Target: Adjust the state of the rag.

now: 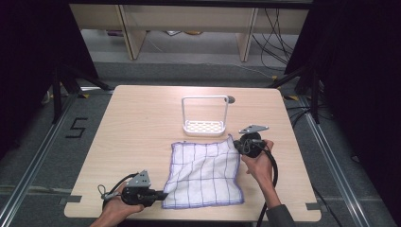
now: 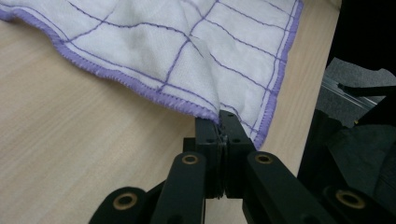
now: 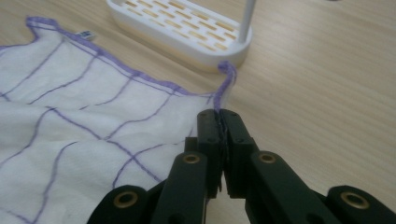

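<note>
I have the white cloth (image 1: 203, 172) with purple grid lines lying mostly flat on the near half of the desk (image 1: 137, 123), a little right of the middle. My left gripper (image 1: 163, 194) sits at the near left of the cloth, its jaws pressed together on the purple hem at the near-left corner; in the left gripper view (image 2: 219, 116) the hem is pinched right between the tips and the fabric lifts slightly there. My right gripper (image 1: 238, 144) is at the far right corner of the cloth, jaws likewise clamped tight on the edge; in the right gripper view (image 3: 218, 114) the corner's purple trim stands up just beyond the tips. So I hold the cloth at two opposite corners. Just beyond its far edge stands a white rack (image 1: 204, 126) with a slotted base and a tall loop handle, close to the cloth.
</note>
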Motion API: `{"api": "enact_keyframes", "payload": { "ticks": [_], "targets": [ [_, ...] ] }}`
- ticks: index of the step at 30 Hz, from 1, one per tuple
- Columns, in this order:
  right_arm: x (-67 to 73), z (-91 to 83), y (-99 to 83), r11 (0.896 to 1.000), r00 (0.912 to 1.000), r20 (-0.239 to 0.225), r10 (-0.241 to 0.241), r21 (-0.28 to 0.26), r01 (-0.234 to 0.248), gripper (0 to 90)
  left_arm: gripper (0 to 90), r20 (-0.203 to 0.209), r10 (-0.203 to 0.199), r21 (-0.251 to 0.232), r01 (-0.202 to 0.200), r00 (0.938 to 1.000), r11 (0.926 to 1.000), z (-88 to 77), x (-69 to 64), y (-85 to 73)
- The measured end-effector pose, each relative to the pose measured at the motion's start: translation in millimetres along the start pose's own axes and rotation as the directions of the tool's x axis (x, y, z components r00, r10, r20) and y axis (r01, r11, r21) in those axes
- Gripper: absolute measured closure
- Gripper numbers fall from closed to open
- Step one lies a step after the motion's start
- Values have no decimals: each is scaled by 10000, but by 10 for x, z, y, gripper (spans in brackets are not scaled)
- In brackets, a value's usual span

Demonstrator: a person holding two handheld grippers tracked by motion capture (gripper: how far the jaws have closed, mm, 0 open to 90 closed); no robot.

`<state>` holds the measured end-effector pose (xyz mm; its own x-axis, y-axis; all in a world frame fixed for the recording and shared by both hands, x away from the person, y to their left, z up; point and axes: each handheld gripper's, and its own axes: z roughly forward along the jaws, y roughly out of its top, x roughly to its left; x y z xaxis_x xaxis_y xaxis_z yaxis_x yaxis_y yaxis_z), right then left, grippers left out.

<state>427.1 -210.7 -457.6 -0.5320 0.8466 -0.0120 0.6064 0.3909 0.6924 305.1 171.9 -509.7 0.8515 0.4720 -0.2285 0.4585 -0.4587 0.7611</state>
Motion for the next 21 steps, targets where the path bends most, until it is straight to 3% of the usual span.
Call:
{"api": "enact_keyframes", "payload": {
  "ticks": [3, 5, 6, 7, 8, 10, 11, 13, 14, 16, 17, 19, 21],
  "targets": [
    [-89, 117, -74, 9995, 10000, 69, 27, 309, -29, 860, 876, 191, 39, 10, -39, 9998, 10000, 8, -21, 7],
    [-141, 159, -126, 9984, 9980, 633, -44, 557, 8, 770, 871, 165, -9, 39, 9, 9999, 10000, 9, -18, 4],
    [-147, 138, -132, 9975, 9963, 828, 250, 635, -303, 725, 852, 130, -193, 64, 192, 9997, 9998, 10, -22, 0],
    [-178, 125, -145, 9979, 9964, 808, 249, 569, -296, 692, 796, 122, -137, 148, 136, 9998, 9998, 5, -4, 2],
    [-177, 77, -141, 9965, 9959, 706, 564, 582, -606, 660, 706, 24, -299, 41, 299, 9995, 9995, 0, 1, 3],
    [-163, -56, -159, 9979, 9954, 816, 507, 369, -538, 605, 629, -82, -516, -182, 515, 9986, 9985, -26, 15, 20],
    [-147, -104, -170, 9978, 9958, 743, 542, 329, -567, 586, 595, -215, -490, -246, 485, 9986, 9985, -52, 35, 36],
    [-93, -235, -217, 9984, 9970, 606, 479, 272, -496, 550, 522, -195, -801, -775, 783, 9966, 9939, -77, 63, 63],
    [-65, -295, -259, 9994, 9980, 581, 256, 213, -269, 541, 514, -289, -921, -879, 892, 9953, 9921, -91, 77, 78],
    [24, -417, -352, 9995, 9996, 203, 184, 264, -189, 529, 484, -575, -1004, -969, 946, 9933, 9908, -117, 112, 110],
    [93, -487, -412, 9988, 9992, -41, 396, 302, -395, 523, 473, -656, -1097, -994, 1029, 9918, 9897, -120, 119, 117],
    [157, -557, -511, 9993, 9996, -178, 230, 290, -225, 509, 458, -604, -1132, -1003, 1068, 9917, 9892, -106, 132, 124],
    [265, -635, -630, 9986, 9972, -624, 418, 347, -397, 505, 454, -580, -1106, -795, 1058, 9922, 9912, -93, 106, 116]
  ]
}}
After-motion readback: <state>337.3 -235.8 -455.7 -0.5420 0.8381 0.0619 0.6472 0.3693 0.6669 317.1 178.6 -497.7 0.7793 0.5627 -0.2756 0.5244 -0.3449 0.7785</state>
